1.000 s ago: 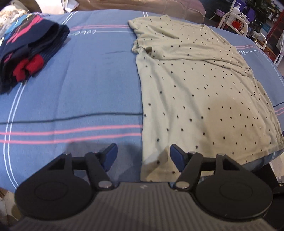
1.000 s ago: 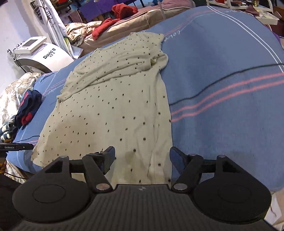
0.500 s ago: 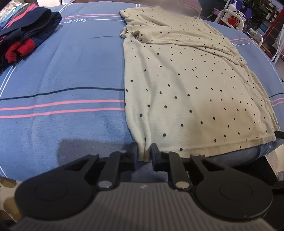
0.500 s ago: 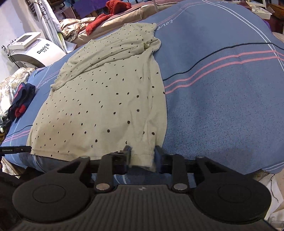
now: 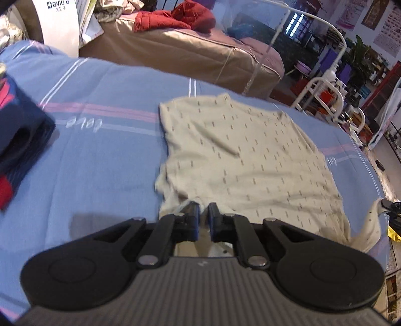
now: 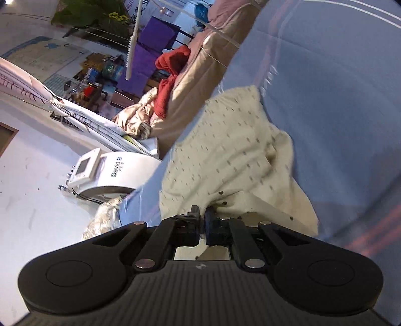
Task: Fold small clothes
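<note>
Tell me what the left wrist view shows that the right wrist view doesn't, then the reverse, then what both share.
Only the left wrist view: the folded dark clothes at the left edge of the bed, and the left gripper shut on the shirt's hem.

Only the right wrist view: the white machine on the floor, and the right gripper shut on the lifted hem.

Both: the spotted beige shirt, the blue striped bedcover and the red garment on the brown bed behind.

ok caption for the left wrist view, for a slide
Left gripper shut on the hem of a dotted beige shirt, lifting it off the blue striped bedspread.
</note>
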